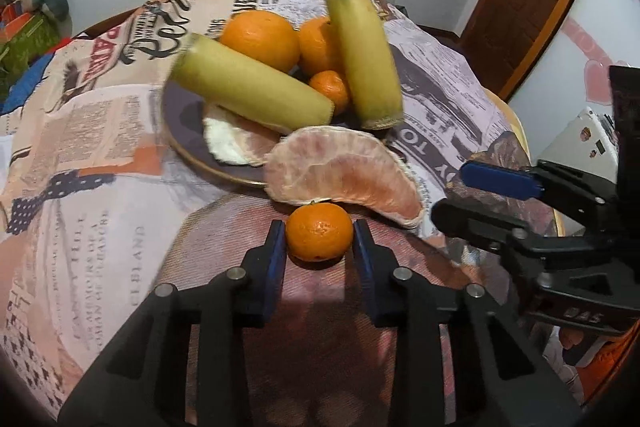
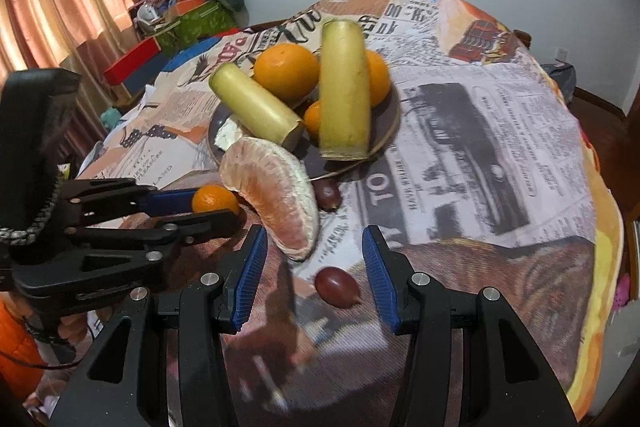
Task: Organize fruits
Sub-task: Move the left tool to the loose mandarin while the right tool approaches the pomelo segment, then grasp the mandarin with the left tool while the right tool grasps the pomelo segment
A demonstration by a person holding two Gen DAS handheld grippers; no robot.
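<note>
Orange mandarin [image 1: 319, 231] between the blue pads [image 1: 275, 259] of the black left gripper [image 1: 319, 241]. Just beyond it, a pale pink pomelo segment [image 1: 344, 179] with whitish pith. Farther ahead, a dark purple plate [image 1: 180, 115] carrying two yellow-green stalk pieces [image 1: 252, 87], deep orange oranges [image 1: 260, 35] and a second pink-and-white segment [image 1: 236, 143]. Between the blue ribbed pads [image 2: 250, 279] of the black right gripper [image 2: 316, 281], a dark maroon grape [image 2: 337, 286]; another [image 2: 327, 194] lies farther ahead. Tablecloth [image 2: 480, 131]: newspaper print in black, cream, orange and blue.
</note>
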